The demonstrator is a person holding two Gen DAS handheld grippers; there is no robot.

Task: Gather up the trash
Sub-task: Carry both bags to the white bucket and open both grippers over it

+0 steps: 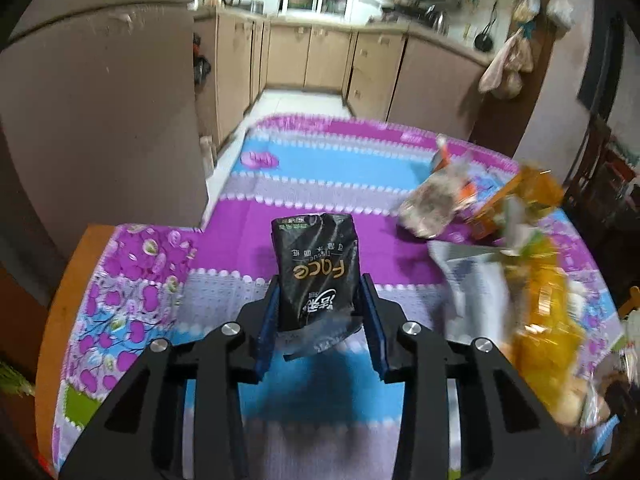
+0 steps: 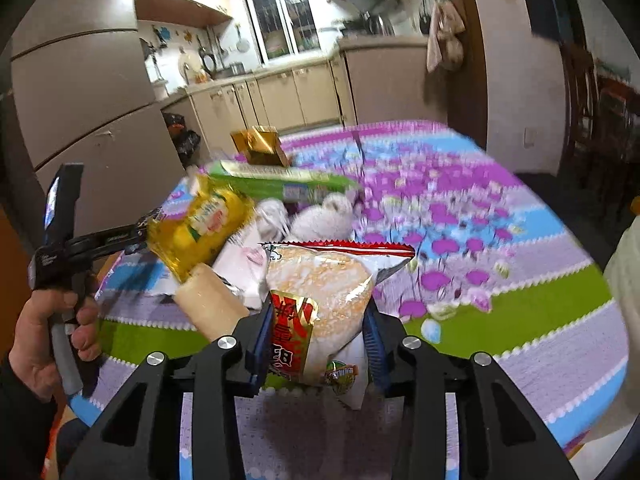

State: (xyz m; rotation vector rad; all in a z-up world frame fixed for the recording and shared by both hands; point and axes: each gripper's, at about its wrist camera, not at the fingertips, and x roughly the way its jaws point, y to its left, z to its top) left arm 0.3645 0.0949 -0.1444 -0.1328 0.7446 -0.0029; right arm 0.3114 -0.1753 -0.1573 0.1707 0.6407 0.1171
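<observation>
A round counter [image 1: 312,184] wore a patchwork cloth in purple, blue, grey and green bands, its bare wooden rim showing at the near left edge. Behind it ran a kitchen with beige cabinets [image 1: 320,56], a barred window [image 2: 284,12] and a tall beige refrigerator [image 1: 100,120] on the left.

Trash lay heaped on the cloth. In the right wrist view a yellow plastic wrapper [image 2: 200,232], a pale roll-shaped piece [image 2: 210,308], crumpled white tissues [image 2: 316,216], a long green box [image 2: 280,184] and a gold foil carton [image 2: 260,146] crowded the space just beyond the right claw [image 2: 318,332], the yellow wrapper partly covering the left tool's shaft. From the left wrist view the same pile was smeared by blur, so an orange packet [image 1: 516,200] and a crumpled clear bag [image 1: 432,204] are only likely readings.

The left claw [image 1: 320,308] pointed down toward the cloth, its blue pads pressed against the lower sides of a black tissue pack [image 1: 316,268], which stood upright between them. The right claw was likewise closed on a rice-cracker snack bag [image 2: 328,304] with a red serrated top edge, held upright over the near green band. A person's hand [image 2: 52,332] wrapped the left tool's handle at the left edge, index finger curled around the trigger
</observation>
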